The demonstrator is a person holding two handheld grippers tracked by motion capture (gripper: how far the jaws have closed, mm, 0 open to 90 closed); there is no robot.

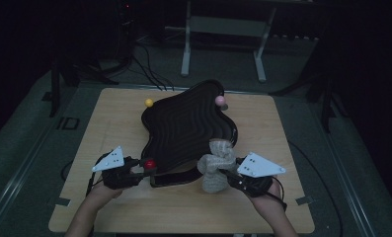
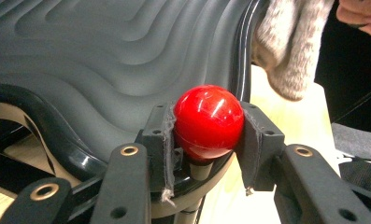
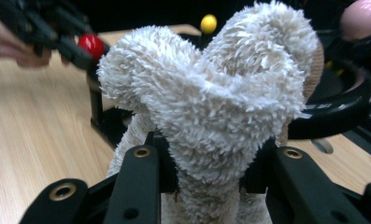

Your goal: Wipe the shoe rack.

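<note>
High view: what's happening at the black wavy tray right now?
A person works at a wooden table with a hand-held gripper in each hand. The left hand-held gripper is clamped on a red ball knob at the near edge of the black wavy tray, apparently steadying it. The right hand-held gripper grips a bunched fluffy white cloth at the tray's near right rim, seemingly to wipe it. A yellow knob and a pink knob stand at the tray's far edge.

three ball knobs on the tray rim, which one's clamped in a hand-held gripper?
The red ball, at the near-left rim of the black wavy tray, clamped by the left hand-held gripper. The yellow ball and pink ball at the far rim stand free.
</note>
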